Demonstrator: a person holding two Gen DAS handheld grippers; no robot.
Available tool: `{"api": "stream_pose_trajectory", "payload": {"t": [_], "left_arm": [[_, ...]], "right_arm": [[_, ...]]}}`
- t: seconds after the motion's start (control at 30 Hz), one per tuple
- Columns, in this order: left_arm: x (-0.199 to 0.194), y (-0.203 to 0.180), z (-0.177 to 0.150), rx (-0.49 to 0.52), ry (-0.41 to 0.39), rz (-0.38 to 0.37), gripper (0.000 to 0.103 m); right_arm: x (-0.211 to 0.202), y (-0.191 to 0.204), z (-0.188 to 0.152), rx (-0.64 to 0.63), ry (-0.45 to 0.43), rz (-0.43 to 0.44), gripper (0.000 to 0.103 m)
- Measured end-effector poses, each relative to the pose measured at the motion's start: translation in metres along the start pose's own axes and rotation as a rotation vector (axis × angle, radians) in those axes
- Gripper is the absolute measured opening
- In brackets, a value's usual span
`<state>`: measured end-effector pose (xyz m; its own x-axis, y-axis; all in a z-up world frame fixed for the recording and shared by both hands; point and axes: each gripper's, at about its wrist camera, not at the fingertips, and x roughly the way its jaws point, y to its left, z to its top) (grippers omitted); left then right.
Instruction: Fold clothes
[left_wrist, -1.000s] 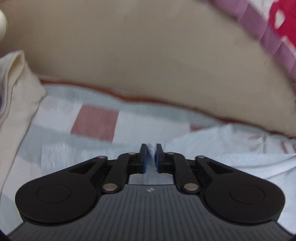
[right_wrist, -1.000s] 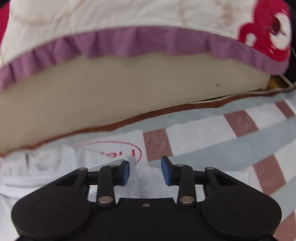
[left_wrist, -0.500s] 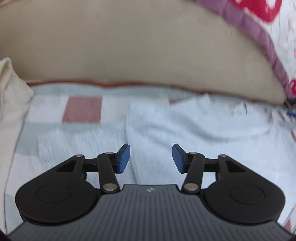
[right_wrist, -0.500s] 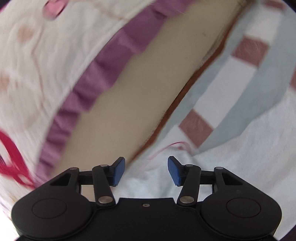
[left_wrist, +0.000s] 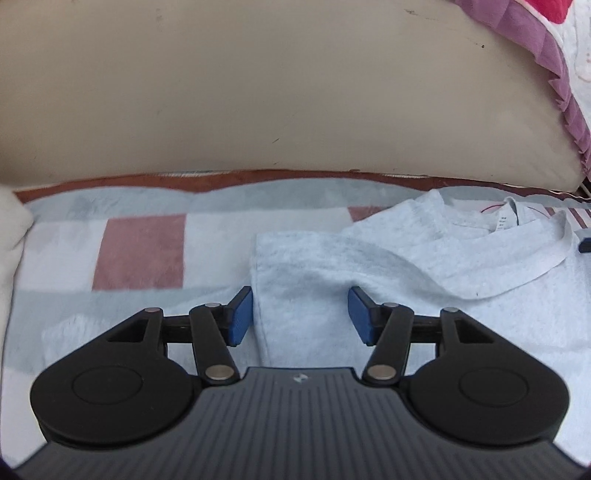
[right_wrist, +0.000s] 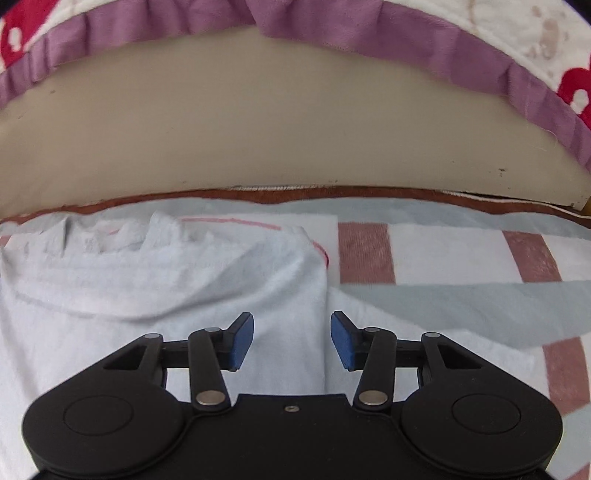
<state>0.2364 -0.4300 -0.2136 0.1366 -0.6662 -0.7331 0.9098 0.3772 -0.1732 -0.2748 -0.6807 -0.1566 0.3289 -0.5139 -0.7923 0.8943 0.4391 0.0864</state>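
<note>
1. The left gripper (left_wrist: 301, 314) has its blue pads (left_wrist: 240, 314) parted and opening wider. The left folded edge of the pale grey T-shirt (left_wrist: 369, 266) lies under the gap, but neither pad presses on it, so nothing is gripped.
2. The right gripper (right_wrist: 291, 341) also stands apart, its jaws easing inward. The shirt's right edge (right_wrist: 321, 280) lies beneath the gap, not pinched.
3. Each gripper straddles one side edge, which looks like lining up for the next fold.
4. Both grippers tilt steeply down toward the fabric, low and close over it.
5. The T-shirt lies flat, collar (left_wrist: 532, 258) at the far side, on a checked blanket (left_wrist: 140, 254) of grey, white and dusky red.
6. Beyond the blanket rises a beige cushion (left_wrist: 277, 92), with a purple-frilled cover (right_wrist: 332, 33) above.
</note>
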Motion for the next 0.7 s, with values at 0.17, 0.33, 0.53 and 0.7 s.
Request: {"api": "stream_pose_trajectory", "payload": {"t": [0.17, 0.33, 0.53, 0.7], "left_arm": [[0.007, -0.01, 0.0, 0.048, -0.027, 0.019, 0.042], [0.006, -0.021, 0.002, 0.076, -0.035, 0.041, 0.015], [-0.007, -0.014, -0.001, -0.013, -0.087, 0.018, 0.006], [-0.021, -0.006, 0.0, -0.078, -0.154, -0.029, 0.005]], "right_arm": [[0.032, 0.002, 0.007, 0.036, 0.007, -0.053, 0.059], [0.036, -0.005, 0.009, 0.128, -0.098, -0.032, 0.029], [0.01, -0.018, 0.009, 0.142, -0.219, 0.028, 0.003], [-0.003, -0.023, 0.014, 0.161, -0.254, 0.055, 0.003]]}}
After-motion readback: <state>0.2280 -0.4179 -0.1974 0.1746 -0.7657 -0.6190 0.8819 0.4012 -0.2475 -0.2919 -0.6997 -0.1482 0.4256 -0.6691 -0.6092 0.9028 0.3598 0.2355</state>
